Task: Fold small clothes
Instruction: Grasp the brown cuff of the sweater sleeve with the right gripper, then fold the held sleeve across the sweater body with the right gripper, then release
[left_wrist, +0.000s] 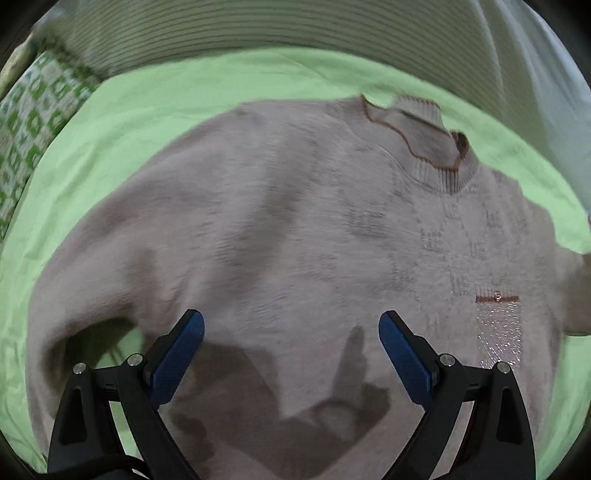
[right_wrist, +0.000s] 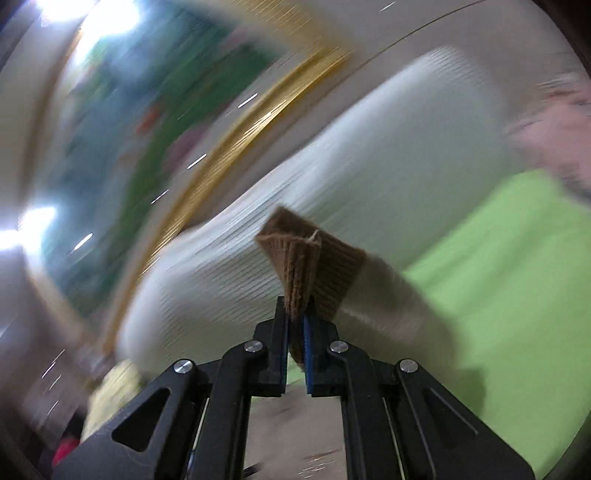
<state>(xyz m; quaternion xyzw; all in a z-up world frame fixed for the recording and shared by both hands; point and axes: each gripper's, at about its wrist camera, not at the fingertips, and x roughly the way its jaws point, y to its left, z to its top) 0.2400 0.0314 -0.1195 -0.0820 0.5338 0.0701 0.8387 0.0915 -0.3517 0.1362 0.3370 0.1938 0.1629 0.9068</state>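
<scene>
- We see a pale beige knit sweater (left_wrist: 280, 229) spread on a green sheet (left_wrist: 207, 85), covering most of it; ribbed collar (left_wrist: 432, 147) with a brown trim toward the far right edge of the sheet.
- Small chest pocket (left_wrist: 500, 332) with shiny flecks and a brown top band, on the sweater's right part.
- One sleeve at the near left bunches up, with a dark gap of sheet showing under it.
- Left gripper (left_wrist: 291, 354) hangs over the lower body of the sweater, blue pads (left_wrist: 181, 354) wide apart, nothing between them; its shadow falls on the knit.
- Right gripper (right_wrist: 295, 332) has its pads pressed together on a brown ribbed cuff (right_wrist: 310, 266), pinched into a fold; the pale sleeve (right_wrist: 388, 299) trails off to the right over the green sheet (right_wrist: 498, 277).
- Patterned green-and-white cloth (left_wrist: 26, 140) at the sheet's far left corner; striped fabric (left_wrist: 258, 33) beyond the far edge.
- Right wrist view is heavily blurred: a gold-edged shape (right_wrist: 236, 155) and white ridged mass (right_wrist: 351, 147) behind, nature unclear. Sweater hem cut off by the left gripper's frame.
</scene>
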